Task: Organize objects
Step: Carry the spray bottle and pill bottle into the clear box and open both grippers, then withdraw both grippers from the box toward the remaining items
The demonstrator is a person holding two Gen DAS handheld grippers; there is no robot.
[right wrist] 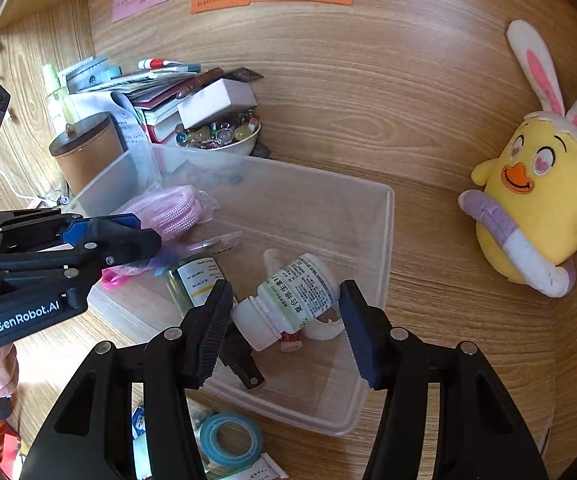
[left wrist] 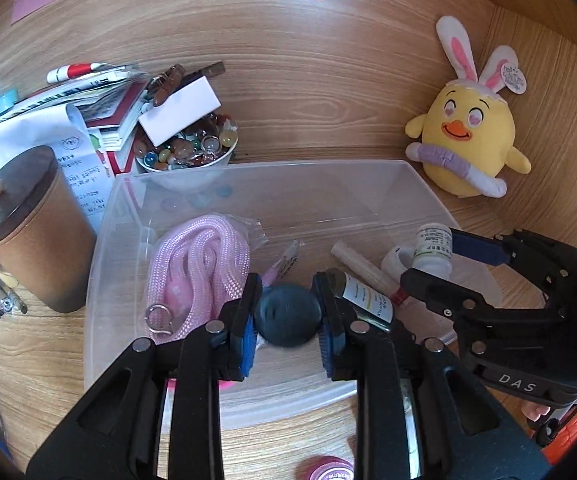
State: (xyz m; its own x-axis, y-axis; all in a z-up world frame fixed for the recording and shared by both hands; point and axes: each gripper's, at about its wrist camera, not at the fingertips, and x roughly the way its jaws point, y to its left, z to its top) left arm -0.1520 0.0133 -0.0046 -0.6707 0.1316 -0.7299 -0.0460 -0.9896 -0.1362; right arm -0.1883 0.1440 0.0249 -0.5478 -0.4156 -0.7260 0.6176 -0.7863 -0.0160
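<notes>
Clear plastic bin point(left wrist: 248, 172) lies under both claws: left claw point(left wrist: 288, 314) grips a dark round object point(left wrist: 288, 314) above its floor; right claw point(right wrist: 284, 312) gapes around a white pill bottle point(right wrist: 292, 300). Lower, then release gently.

A wooden desk point(left wrist: 328, 92) is seen; a clear plastic bin point(left wrist: 100, 248) is set on it, flanked by a brown canister point(left wrist: 44, 240) left and a chick plush point(left wrist: 472, 140) right.
</notes>
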